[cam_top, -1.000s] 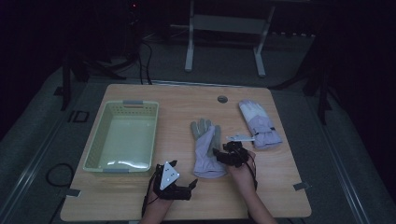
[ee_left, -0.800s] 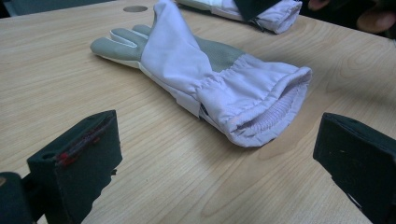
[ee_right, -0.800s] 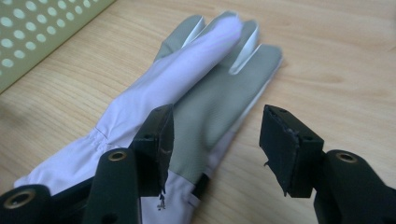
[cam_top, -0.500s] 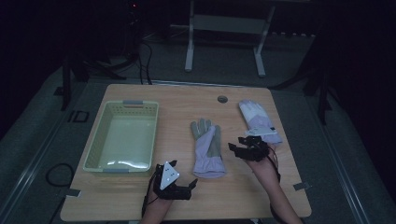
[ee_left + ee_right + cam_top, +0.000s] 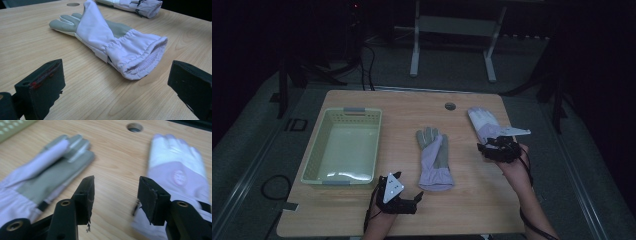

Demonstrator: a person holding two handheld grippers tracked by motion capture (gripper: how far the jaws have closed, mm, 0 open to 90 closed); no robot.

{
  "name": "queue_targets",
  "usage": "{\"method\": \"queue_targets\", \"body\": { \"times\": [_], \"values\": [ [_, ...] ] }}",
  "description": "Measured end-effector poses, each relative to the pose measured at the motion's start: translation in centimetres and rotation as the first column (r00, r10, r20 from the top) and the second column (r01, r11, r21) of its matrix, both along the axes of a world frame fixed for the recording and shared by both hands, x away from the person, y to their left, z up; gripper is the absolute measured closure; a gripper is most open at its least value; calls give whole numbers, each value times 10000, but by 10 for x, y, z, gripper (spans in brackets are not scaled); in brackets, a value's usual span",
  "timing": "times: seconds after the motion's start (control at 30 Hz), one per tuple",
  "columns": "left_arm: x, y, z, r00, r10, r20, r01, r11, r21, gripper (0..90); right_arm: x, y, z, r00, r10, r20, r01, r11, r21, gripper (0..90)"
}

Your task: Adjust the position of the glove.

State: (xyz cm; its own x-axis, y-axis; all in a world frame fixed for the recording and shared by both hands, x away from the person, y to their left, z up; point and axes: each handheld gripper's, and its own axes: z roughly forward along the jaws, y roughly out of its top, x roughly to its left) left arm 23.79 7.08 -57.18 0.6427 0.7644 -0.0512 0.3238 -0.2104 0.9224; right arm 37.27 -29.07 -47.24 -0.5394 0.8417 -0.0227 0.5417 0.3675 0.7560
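Fingers first: my left gripper (image 5: 404,199) sits at the near edge of the table (image 5: 472,210), spread wide and empty, looking at the open cuff of the middle glove (image 5: 117,42). My right gripper (image 5: 498,149) hangs over the cuff end of the far glove (image 5: 484,122), its fingers parted narrowly, holding nothing. I judge the step in hand to be a pick of that far glove. To do it well I would lower squarely onto the bunched cuff, where the cloth is thick, and close on both layers so it doesn't slip. I count two gloves, both flat on the table, one basket (image 5: 314,160) at the left, apparently empty, and one round hole (image 5: 450,106) by the far edge.
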Motion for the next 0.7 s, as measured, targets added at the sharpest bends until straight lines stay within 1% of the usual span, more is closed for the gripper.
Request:
{"method": "queue_targets", "body": {
  "times": [0.07, 0.13, 0.2, 0.27, 0.37, 0.43, 0.5, 0.57, 0.7],
  "values": [
    [0, 0, 0, 10000, 4, 8, -4, 10000, -14, 11, 4, -7, -1, 9999, -112, -94, 112, 9999, 27, 491],
    [0, 0, 0, 10000, 2, 10, -2, 10000, -8, 11, 8, -14, -2, 9996, -248, -133, 247, 9997, -48, 491],
    [0, 0, 0, 10000, 6, 13, -6, 10000, -1, 12, 13, -21, -2, 9992, -403, -77, 402, 9990, -176, 487],
    [0, 0, 0, 10000, 7, 15, -7, 10000, 1, 11, 20, -28, -1, 9982, -603, -16, 603, 9981, -145, 485],
    [0, 0, 0, 10000, 20, -3, -20, 10000, -13, 11, 32, -37, 1, 9956, -936, 16, 936, 9953, -227, 486],
    [0, 0, 0, 10000, 25, -7, -25, 10000, -11, 11, 42, -41, 2, 9928, -1197, -85, 1192, 9920, -427, 487],
    [0, 0, 0, 10000, 27, -7, -27, 10000, -12, 11, 51, -43, 2, 9894, -1424, -298, 1405, 9884, -571, 487],
    [0, 0, 0, 10000, 32, -8, -32, 10000, -13, 11, 60, -44, 0, 9872, -1509, -507, 1486, 9878, -472, 479],
    [0, 0, 0, 10000, 30, -15, -30, 10000, -21, 11, 75, -45, -6, 9818, -1740, -761, 1706, 9841, -492, 466]
  ]
}}
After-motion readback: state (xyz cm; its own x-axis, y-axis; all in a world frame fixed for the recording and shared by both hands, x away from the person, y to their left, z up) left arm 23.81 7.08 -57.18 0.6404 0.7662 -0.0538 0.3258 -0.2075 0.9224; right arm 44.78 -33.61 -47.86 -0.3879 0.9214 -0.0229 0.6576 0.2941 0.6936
